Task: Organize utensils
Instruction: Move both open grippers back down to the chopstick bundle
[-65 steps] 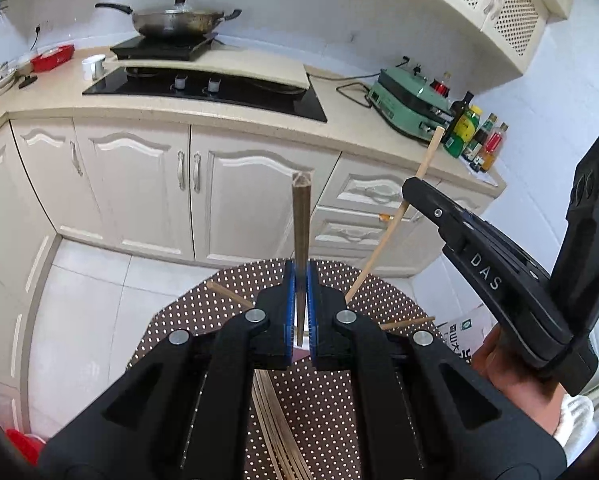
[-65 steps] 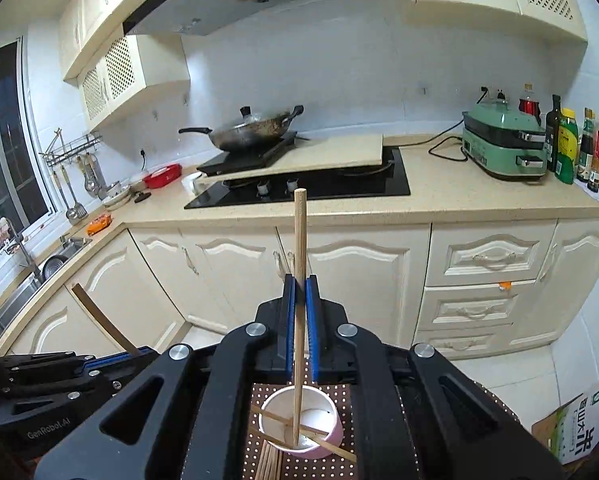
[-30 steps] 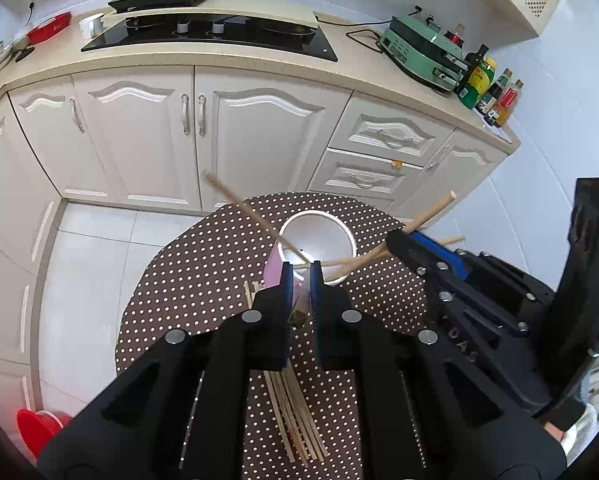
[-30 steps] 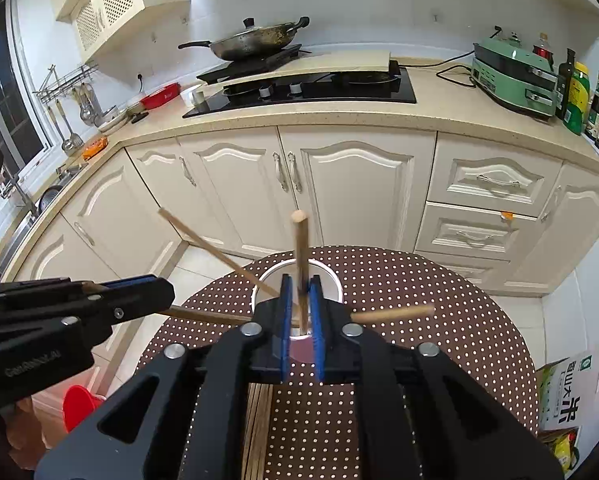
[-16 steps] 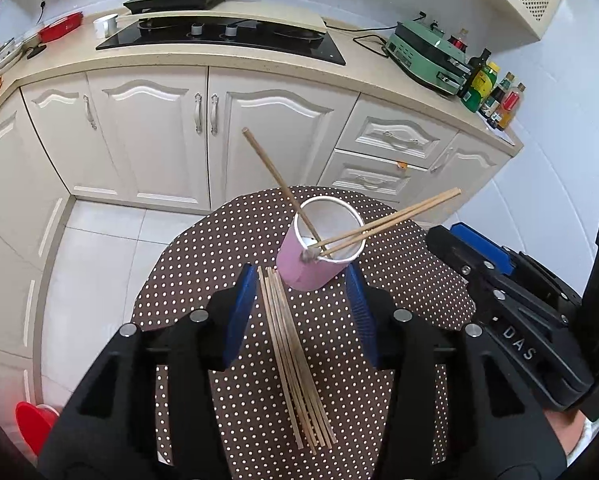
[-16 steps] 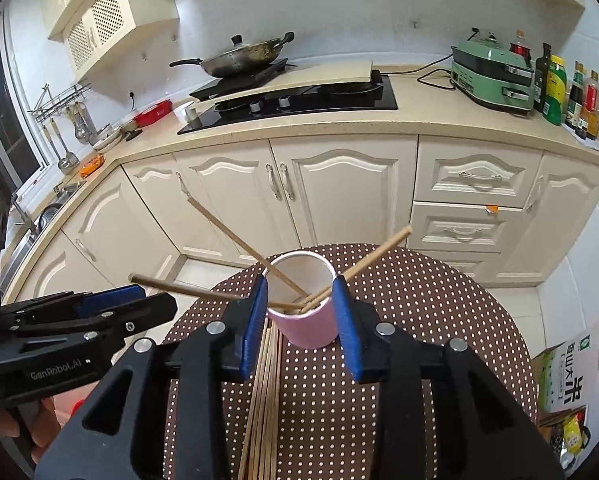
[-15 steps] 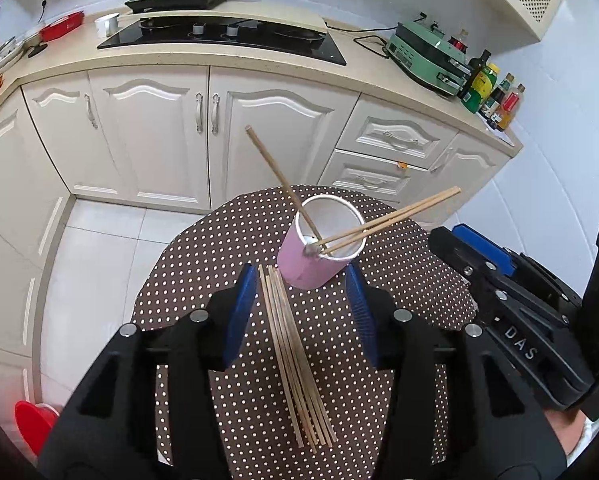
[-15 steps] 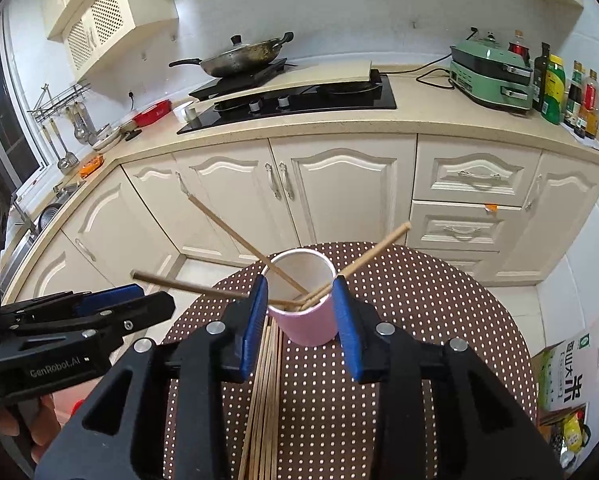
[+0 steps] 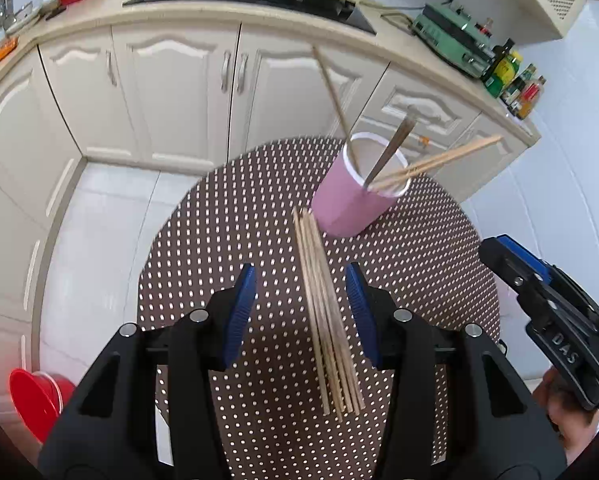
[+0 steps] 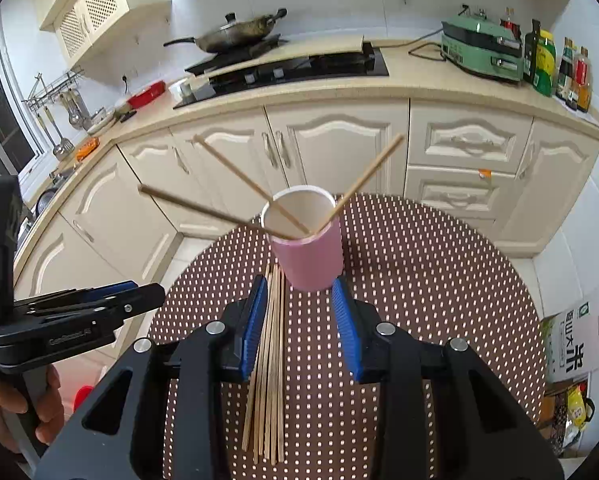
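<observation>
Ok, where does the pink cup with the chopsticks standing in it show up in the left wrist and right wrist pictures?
Left wrist view: the pink cup sits upper right of centre, beyond the loose chopstick bundle.
Right wrist view: the pink cup sits at centre, just past the right gripper, bundle to its lower left.
Shared landmark: the green appliance on the counter.

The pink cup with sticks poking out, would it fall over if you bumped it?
Probably, quite easily. The pink cup looks tall, narrow and light, like paper. The chopsticks in it lean far out over its rim in different directions, so a knock on one could lever it over. It stands loose on the dotted table.
</observation>
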`<state>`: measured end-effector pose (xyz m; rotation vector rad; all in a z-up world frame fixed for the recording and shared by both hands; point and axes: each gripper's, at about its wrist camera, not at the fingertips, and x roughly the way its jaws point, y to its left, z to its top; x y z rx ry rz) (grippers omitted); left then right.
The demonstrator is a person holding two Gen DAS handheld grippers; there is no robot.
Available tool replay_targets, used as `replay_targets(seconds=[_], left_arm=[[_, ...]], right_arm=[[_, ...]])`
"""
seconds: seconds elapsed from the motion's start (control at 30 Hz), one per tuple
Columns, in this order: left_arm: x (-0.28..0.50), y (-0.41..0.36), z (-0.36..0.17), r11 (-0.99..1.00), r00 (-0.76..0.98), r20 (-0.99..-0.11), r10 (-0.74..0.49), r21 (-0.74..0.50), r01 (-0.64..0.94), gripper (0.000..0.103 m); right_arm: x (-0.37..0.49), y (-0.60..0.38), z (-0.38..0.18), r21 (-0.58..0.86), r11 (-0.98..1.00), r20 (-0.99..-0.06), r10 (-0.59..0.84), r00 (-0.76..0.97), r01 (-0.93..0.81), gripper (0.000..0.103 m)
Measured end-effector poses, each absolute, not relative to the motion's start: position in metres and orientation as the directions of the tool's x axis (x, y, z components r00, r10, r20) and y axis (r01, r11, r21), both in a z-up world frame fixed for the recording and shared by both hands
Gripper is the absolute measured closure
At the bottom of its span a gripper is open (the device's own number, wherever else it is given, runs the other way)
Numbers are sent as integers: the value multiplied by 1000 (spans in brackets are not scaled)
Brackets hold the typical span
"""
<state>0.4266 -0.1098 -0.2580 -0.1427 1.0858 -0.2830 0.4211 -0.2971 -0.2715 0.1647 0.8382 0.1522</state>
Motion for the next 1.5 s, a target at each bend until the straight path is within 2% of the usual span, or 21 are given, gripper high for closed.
replay_targets(seconds=[0.33,0.7,0.83,1.2,1.5], left_arm=[[431,-135,-322,958,303,-912,-278,-238,162,57],[446,-158,-390,974,184,-964,-190,-162,158,57],[448,-159,-391,975,207,-961,-182,-148,168,57],[460,-158,-394,979,215,-964,-155,-121,163,45],[482,-168,-397,977,234,-969,-77,-26,211,49]], right_arm=[[418,-309,-316,256,966,-794,230,563,-33,71],[436,-320,-351,287,957,-834,266,483,-33,71],[444,-320,-359,297,954,-842,280,462,-37,71],[462,-310,-369,315,947,-856,313,413,-64,70],[476,-301,-378,317,945,-875,324,360,-80,70]])
